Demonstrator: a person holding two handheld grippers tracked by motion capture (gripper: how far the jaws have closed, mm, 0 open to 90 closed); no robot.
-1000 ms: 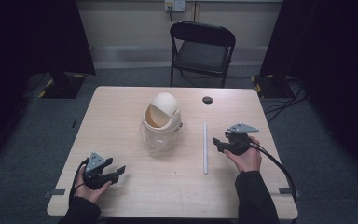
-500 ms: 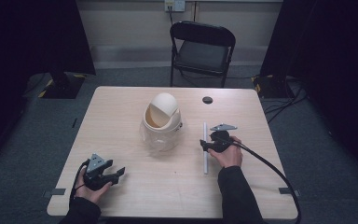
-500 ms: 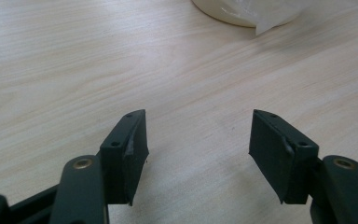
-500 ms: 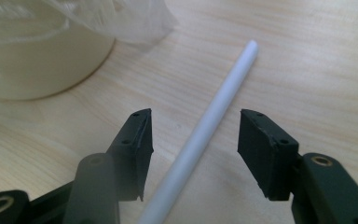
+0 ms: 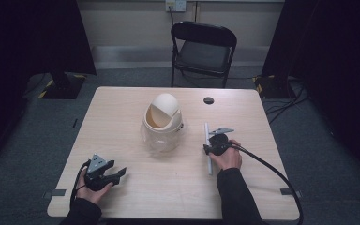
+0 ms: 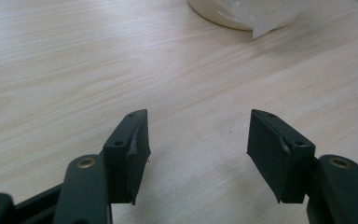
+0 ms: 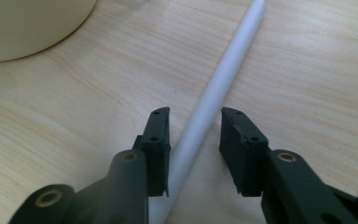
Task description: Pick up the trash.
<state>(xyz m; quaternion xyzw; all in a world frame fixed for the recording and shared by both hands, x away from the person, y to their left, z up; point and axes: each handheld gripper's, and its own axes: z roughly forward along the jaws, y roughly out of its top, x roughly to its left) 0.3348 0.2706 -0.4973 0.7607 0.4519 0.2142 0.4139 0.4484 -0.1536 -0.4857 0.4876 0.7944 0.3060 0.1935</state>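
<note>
Right tool (image 5: 208, 149): low over the light wooden tabletop (image 5: 122, 117), jaws apart, straddling the slim white plastic tube (image 7: 214, 93) without clamping it.
Left tool (image 5: 118, 172): rests near the front-left edge, jaws wide apart, nothing between.
Tube: lies flat, long axis running front to back, right of the cream swing-lid bin (image 5: 161, 124).
Right gripper view: gaps show beside the tube.

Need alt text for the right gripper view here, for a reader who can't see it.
The right tool straddles a white tube lying flat on the light wood table, jaws open on either side and not yet clamped. The tube runs diagonally away to the upper right, and the rounded base of a cream bin sits at upper left.
</note>
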